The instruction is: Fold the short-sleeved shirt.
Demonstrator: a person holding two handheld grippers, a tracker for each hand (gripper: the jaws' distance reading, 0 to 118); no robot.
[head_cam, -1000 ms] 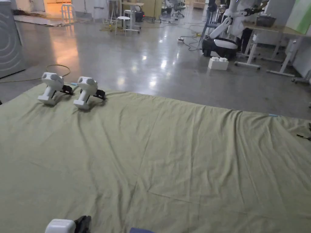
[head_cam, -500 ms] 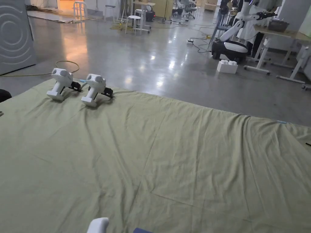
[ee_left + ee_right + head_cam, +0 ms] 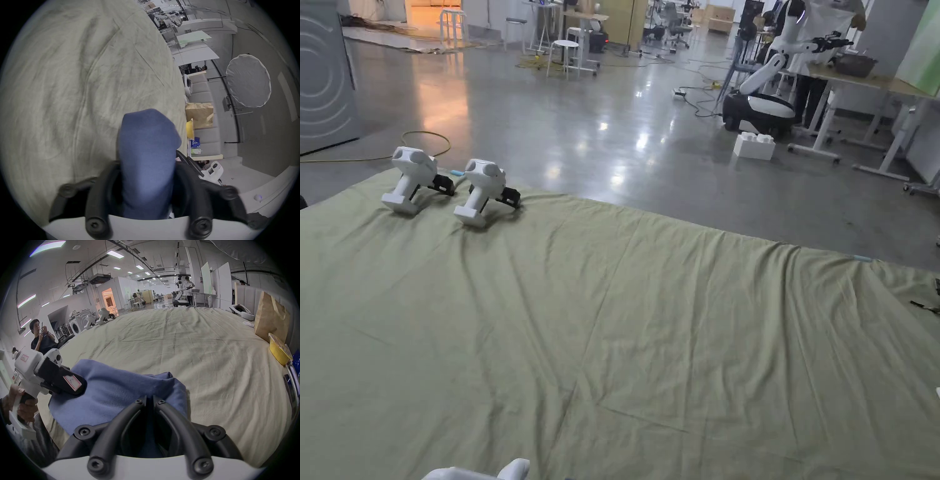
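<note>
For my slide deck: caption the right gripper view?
Both grippers, right and left, shut on a blue shirt above a green sheet.

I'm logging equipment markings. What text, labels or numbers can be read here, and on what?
No text is readable.
Left gripper: two red-bordered labels, print too blurred.
Blue packet beside the green sheet: print too small.
Blue shirt: no print visible.

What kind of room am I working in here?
Most likely a robotics lab or test hall: a white wheeled robot stands beside desks, two spare handheld grippers rest on the green sheet, and washing machines line one wall.
</note>
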